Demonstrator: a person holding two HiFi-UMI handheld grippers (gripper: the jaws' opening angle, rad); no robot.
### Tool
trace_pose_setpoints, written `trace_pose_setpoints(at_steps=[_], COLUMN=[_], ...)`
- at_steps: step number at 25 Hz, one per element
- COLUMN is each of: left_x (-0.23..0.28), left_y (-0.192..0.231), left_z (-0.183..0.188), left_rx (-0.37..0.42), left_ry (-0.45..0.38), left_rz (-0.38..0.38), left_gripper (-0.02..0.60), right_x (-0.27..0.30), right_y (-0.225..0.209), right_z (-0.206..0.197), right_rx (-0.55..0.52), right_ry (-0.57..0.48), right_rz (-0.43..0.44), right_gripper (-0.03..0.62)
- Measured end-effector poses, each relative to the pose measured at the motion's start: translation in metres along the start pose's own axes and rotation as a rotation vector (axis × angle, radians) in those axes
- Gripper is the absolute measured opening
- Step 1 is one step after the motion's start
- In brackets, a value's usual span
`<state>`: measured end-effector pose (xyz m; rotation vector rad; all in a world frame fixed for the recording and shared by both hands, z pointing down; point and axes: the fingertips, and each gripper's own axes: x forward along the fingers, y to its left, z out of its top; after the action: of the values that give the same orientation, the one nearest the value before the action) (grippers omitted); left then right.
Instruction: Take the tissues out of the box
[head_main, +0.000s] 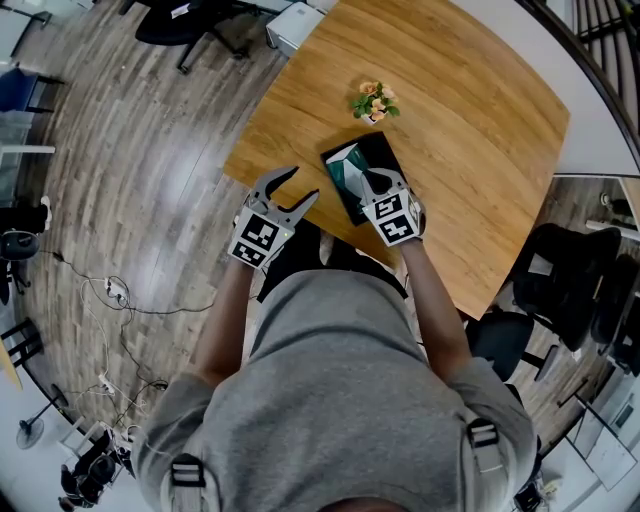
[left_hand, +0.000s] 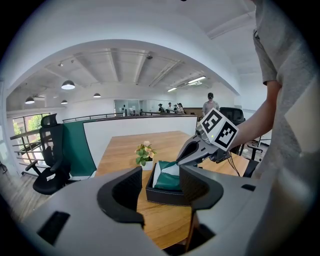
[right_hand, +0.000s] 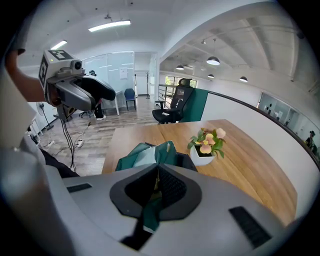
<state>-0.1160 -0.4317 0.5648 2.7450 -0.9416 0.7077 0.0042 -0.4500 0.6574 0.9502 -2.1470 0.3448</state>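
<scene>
A black tissue box (head_main: 372, 152) lies on the wooden table (head_main: 460, 110) near its front edge. A green and white tissue (head_main: 346, 170) rises out of the box's top. My right gripper (head_main: 372, 181) is over the box, shut on that tissue. In the right gripper view the jaws (right_hand: 157, 172) are pressed together with the green tissue (right_hand: 142, 156) pinched between them and trailing back through them. My left gripper (head_main: 302, 185) hovers open at the table's left edge, apart from the box. In the left gripper view the box (left_hand: 162, 194) shows between the spread jaws.
A small white pot of flowers (head_main: 374, 102) stands on the table just beyond the box. Black office chairs (head_main: 560, 285) stand to the right of the table. Cables (head_main: 110, 292) lie on the wood floor to the left.
</scene>
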Motion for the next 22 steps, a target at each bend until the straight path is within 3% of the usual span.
trace_pose_setpoints(at_steps=[22], left_x=[-0.023], left_y=[-0.027], left_z=[0.020], left_rx=[0.034], left_ry=[-0.046], left_rz=[0.056], left_gripper=[0.249], right_x=[-0.038], right_y=[0.008], right_z=[0.031], right_rx=[-0.047], right_ry=[-0.124], right_rz=[-0.007], right_gripper=[0.009])
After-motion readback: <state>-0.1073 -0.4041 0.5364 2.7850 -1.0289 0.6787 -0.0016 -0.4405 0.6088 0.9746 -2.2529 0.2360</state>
